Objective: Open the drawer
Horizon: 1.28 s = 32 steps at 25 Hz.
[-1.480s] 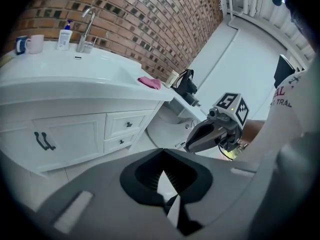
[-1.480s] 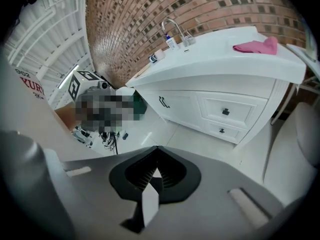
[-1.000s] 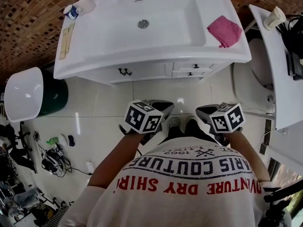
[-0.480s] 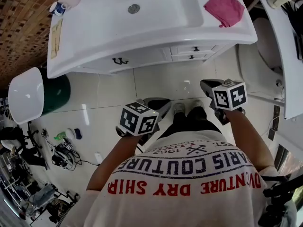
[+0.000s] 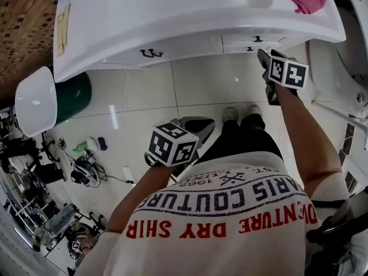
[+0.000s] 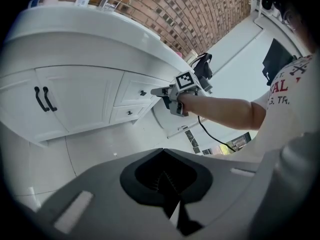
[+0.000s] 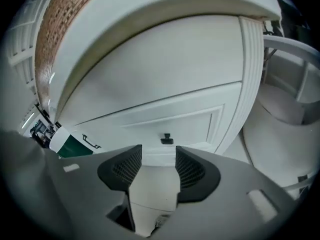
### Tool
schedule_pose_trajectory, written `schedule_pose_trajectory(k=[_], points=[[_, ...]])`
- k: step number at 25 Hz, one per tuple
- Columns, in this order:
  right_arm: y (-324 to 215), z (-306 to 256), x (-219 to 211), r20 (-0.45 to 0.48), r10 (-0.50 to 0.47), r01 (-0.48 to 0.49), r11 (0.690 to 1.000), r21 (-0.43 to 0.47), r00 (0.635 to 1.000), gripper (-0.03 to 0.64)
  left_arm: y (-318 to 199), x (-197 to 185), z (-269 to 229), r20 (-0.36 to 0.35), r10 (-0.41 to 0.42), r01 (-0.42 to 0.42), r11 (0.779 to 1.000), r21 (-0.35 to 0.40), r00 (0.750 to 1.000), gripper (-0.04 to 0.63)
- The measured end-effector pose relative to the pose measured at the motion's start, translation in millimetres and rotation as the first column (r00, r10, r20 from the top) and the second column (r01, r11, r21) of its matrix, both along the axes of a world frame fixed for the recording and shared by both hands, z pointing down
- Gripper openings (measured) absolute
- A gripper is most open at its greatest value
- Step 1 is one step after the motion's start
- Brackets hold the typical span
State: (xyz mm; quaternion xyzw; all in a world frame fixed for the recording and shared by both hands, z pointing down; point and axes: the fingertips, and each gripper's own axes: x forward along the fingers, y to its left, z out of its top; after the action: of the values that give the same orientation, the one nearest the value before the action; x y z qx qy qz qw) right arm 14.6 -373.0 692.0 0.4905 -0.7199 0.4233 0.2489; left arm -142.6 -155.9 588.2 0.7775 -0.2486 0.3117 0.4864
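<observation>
Jaws on left gripper [image 6: 167,184] are pressed together, nothing in them; it's idle at lower centre of the head view. Right gripper [image 7: 159,169] jaws have just been opening and are now wide, nothing between them. Drawer [image 7: 180,116] is closed at top right of the head view, black knob [image 7: 166,139] just above the gap. Step looks like approach. Next: push in, straddle knob, clamp, pull straight back.
</observation>
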Motion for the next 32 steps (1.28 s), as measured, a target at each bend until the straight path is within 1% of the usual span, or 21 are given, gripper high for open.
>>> schedule_pose_trajectory(k=[1,2,4,8,11,15,16,20,21,22,32], points=[[-7,8,1,-0.011,0.010,-0.009,1.000,0.004,1.000,0.217,2,-1,3,0.005,0.003,-0.003,1.000,-0.006,1.000,-0.002],[-14,16,1,-0.031,0.007,-0.007,1.000,0.011,1.000,0.218,2,-2,5,0.008,0.005,-0.005,1.000,-0.009,1.000,-0.002],[-27,31,0,-0.084,-0.024,0.026,0.999,0.025,0.996,0.219,2,-4,8,0.006,0.003,-0.003,1.000,-0.013,1.000,-0.002],[-36,58,-9,-0.169,-0.107,0.107,0.994,-0.005,0.980,0.219,10,-7,13,0.006,0.006,-0.006,0.999,-0.038,1.000,-0.002],[-44,65,-10,-0.202,-0.121,0.122,0.992,-0.007,0.972,0.219,15,-5,20,0.014,0.022,-0.021,0.998,-0.055,1.000,-0.002],[-50,72,-12,-0.187,-0.088,0.084,0.996,-0.027,0.979,0.212,14,-3,26,0.018,0.034,-0.033,0.997,-0.065,0.999,-0.002],[-50,72,-10,-0.180,-0.078,0.073,0.997,-0.033,0.981,0.190,13,0,25,0.014,0.032,-0.031,0.998,-0.063,0.999,-0.003],[-49,68,-10,-0.153,-0.075,0.070,0.997,-0.037,0.985,0.172,8,6,20,0.003,0.027,-0.026,0.999,-0.047,1.000,-0.002],[-49,68,-11,-0.149,-0.079,0.074,0.996,-0.040,0.986,0.145,7,6,20,0.003,0.025,-0.025,0.999,-0.045,1.000,-0.002],[-48,68,-12,-0.148,-0.082,0.076,0.996,-0.045,0.986,0.140,6,7,20,0.003,0.025,-0.025,0.999,-0.045,1.000,-0.002],[-50,74,-15,-0.155,-0.101,0.090,0.993,-0.078,0.983,0.135,-6,5,23,0.012,0.013,-0.012,0.999,-0.039,1.000,-0.002]])
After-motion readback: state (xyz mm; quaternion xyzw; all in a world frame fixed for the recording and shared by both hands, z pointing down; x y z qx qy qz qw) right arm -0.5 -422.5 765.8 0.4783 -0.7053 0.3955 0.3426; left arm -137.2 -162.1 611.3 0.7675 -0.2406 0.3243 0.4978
